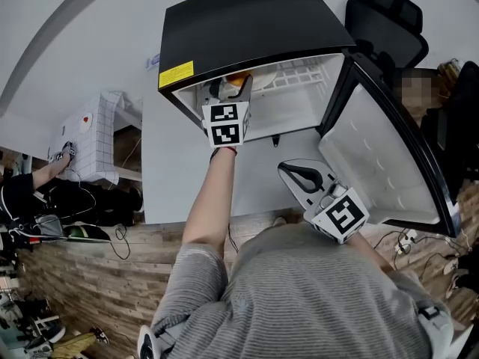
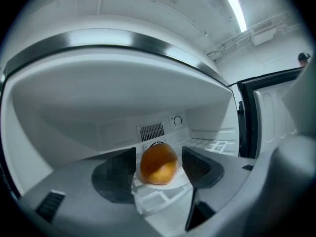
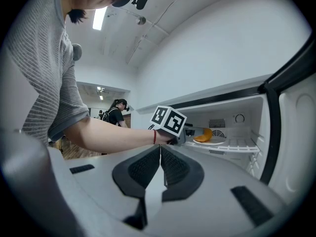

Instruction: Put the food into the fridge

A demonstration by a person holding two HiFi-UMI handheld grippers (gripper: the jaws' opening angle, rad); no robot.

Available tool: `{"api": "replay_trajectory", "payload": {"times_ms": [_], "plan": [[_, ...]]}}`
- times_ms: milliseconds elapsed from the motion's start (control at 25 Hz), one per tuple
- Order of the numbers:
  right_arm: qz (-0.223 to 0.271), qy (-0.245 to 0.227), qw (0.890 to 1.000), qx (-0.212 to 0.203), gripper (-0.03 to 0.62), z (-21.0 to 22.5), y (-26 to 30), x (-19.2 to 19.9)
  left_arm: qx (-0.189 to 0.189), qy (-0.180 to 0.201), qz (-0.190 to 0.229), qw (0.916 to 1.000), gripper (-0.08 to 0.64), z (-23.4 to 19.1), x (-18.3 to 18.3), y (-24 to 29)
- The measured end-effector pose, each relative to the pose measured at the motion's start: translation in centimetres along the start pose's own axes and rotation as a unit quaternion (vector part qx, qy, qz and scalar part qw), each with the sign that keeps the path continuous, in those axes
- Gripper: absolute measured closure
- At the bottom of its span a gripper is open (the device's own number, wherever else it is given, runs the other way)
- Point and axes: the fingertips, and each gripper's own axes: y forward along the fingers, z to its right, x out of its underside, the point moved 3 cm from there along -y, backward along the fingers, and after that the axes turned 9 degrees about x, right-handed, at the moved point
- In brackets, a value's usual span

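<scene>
Head view looks down; both gripper views face the fridge.

A white wire shelf in the fridge carries one white plate (set toward its left end); the orange-brown food sits on that plate.

No legible text anywhere. Yellow label on fridge top front edge, up-left of left gripper: print too small to read. Cube behind left gripper and cube on right gripper carry black-white square markers, no letters. Dial beyond left gripper: no numbers discernible.
</scene>
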Motion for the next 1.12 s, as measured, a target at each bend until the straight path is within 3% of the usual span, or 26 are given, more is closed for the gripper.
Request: {"api": "replay_trajectory", "payload": {"times_ms": [400,720,1120], "plan": [[-0.007,-0.007,1.0,-0.018,0.578,-1.6,-0.2,-0.3,-0.041,-0.007,0.033,0.9986,0.548,-1.0,-1.0,-2.9],[-0.002,-0.016,1.0,0.001,0.578,-1.9,-0.2,-0.8,-0.028,-0.015,0.051,0.9982,0.549,-0.5,-1.6,-4.4],[0.002,-0.015,1.0,0.001,0.578,-2.8,-0.2,-0.4,0.016,-0.026,0.069,0.9971,0.549,2.1,-1.4,-7.1]]}}
